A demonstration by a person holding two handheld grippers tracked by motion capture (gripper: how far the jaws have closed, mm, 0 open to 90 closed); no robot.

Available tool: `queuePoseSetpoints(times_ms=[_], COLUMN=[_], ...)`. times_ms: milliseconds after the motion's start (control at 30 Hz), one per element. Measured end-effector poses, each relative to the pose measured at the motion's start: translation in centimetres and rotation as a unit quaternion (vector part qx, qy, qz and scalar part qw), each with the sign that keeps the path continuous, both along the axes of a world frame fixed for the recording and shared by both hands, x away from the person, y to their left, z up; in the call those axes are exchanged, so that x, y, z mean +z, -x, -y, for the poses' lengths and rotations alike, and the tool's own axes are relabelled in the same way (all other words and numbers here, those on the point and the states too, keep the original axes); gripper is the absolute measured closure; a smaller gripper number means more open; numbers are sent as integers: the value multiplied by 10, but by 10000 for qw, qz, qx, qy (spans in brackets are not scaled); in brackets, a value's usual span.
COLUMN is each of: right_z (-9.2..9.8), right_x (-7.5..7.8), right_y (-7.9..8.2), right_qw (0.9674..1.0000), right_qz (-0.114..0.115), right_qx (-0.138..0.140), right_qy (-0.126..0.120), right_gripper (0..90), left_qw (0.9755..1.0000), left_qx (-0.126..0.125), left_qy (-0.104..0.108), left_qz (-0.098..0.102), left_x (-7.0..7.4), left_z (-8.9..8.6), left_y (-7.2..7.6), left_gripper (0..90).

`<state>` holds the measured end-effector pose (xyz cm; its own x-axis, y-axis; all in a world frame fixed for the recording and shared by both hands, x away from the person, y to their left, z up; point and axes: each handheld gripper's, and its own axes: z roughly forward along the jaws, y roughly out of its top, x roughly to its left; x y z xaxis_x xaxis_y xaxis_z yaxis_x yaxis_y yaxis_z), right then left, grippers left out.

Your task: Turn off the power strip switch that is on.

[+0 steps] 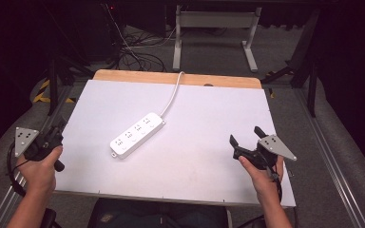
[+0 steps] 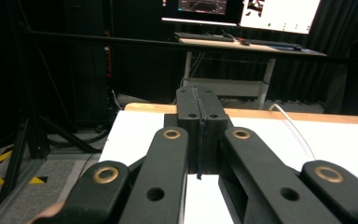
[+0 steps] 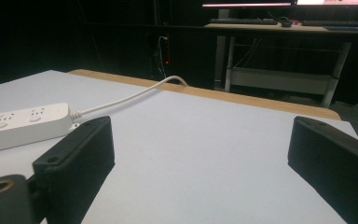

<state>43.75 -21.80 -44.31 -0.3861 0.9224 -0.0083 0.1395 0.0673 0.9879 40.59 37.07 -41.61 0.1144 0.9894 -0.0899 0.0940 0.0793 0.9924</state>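
With L gripper (image 1: 57, 134) jaws shut empty & R gripper (image 1: 247, 137) jaws wide, the power strip (image 1: 137, 135) is best approached square-on by R, w/ cord (image 1: 173, 95) avoided.

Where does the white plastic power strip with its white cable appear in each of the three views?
High view: the white plastic power strip lies diagonally at the centre of the white table top.
Left gripper view: the strip's body is not in it; a stretch of its white cable shows right of the shut jaws.
Right gripper view: strip at the left edge.
Shared landmark: the table's far wooden edge.
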Motion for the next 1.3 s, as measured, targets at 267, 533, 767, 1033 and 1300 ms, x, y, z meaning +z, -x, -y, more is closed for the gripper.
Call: queuePoseSetpoints(times_ms=[267,533,767,1033,1300], right_z=[0,-1,0,2,2], right_x=[0,0,-1,0,0], right_y=[1,2,3,3,4], right_qw=[10000,10000,10000,9999,9999], right_qz=[21,-13,-21,2,1], right_qx=[11,-20,-42,-115,-103], right_qy=[7,9,17,37,43], right_gripper=[73,72,73,74,74], left_qw=[9987,9956,9871,9743,9613], left_qx=[-442,-806,-1296,-1722,-2019], left_qy=[-104,-275,-726,-1052,-1365], left_qz=[-236,-397,-592,-999,-1284], left_x=[7,20,27,23,20], left_z=[1,4,25,64,100], left_y=[-5,-20,-41,-72,-101], left_gripper=[900,900,900,900,900])
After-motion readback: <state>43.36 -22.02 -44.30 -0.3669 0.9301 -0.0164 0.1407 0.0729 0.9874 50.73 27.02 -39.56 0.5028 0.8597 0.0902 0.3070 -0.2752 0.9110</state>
